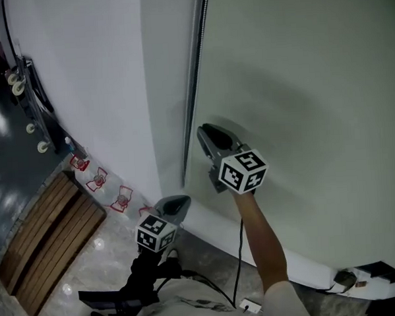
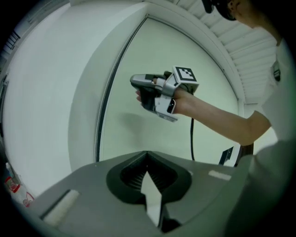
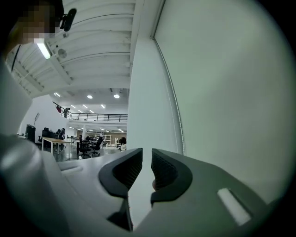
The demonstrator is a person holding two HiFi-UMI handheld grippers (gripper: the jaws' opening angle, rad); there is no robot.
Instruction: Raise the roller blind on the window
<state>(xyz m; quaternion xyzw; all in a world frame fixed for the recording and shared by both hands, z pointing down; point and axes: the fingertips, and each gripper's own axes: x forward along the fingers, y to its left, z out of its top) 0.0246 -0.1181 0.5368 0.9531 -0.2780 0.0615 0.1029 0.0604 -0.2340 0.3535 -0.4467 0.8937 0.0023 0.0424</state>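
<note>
Pale grey-green fabric of the roller blind [image 1: 299, 82] hangs fully down over the window and fills the space to the right of the metal bead chain [image 1: 192, 88]. The chain runs along the blind's left edge, with a white wall [image 1: 94, 73] on its other side. The right gripper [image 1: 208, 131] is held up in front of the blind, just right of the chain's lower stretch. Its jaws stand a narrow gap apart with nothing between them; in the right gripper view the chain lies to the right of the jaws, clear of them. The left gripper [image 1: 180, 202] sits just below the chain's bottom end, with its jaws pressed together and empty. Left of the chain, red-labelled bottles [image 1: 99, 181] line the foot of the wall, and a slatted wooden board [image 1: 50, 241] lies on the floor beyond them.
</note>
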